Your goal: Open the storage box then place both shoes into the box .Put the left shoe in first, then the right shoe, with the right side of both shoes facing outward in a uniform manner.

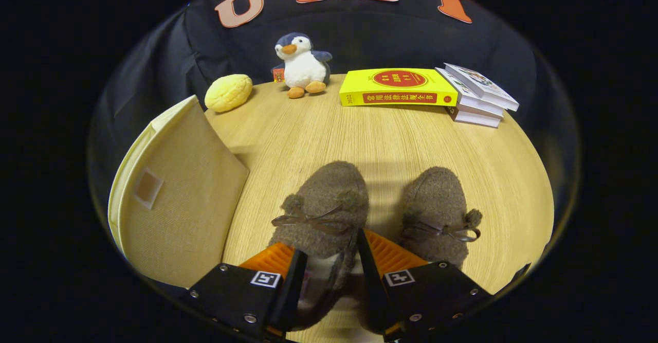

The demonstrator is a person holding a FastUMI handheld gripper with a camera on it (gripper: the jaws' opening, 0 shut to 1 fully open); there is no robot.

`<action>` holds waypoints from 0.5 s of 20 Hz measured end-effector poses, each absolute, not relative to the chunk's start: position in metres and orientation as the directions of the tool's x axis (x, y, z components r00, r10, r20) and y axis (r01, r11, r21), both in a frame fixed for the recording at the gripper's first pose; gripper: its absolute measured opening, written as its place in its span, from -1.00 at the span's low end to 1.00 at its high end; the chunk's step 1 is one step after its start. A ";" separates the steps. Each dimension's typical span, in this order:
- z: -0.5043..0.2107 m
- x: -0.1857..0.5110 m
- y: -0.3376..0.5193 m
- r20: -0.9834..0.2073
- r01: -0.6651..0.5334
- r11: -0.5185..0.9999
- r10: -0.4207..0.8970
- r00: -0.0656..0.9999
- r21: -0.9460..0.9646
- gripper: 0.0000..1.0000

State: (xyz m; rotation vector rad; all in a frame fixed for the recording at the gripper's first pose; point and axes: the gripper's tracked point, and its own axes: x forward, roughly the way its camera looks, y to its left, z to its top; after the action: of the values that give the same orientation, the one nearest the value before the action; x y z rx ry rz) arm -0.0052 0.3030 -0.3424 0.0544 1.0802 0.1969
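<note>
The gripper [331,260] is reaching down over the left shoe [324,204], its fingers parted and straddling the heel opening, one finger outside the shoe's left wall and the other at its right wall; whether either is pressing on the fleece yet cannot be told. The right shoe [437,212] is lying just beside it on the wooden surface [370,137], toe pointing away. The storage box [180,194] is standing to the left of the fingers, its beige flap seemingly swung up, so the box is probably open. To do this step well, the fingers should be closing squarely on the shoe's heel collar, not on the bow, lifting it level and turning it so the right side is facing outward before lowering it into the box.
</note>
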 end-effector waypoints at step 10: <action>-0.338 0.012 0.300 -0.818 -0.084 0.984 0.177 0.547 0.158 -0.88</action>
State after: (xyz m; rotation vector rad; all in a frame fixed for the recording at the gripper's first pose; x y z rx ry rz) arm 0.0124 0.3003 -0.3377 0.1042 0.9807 0.1550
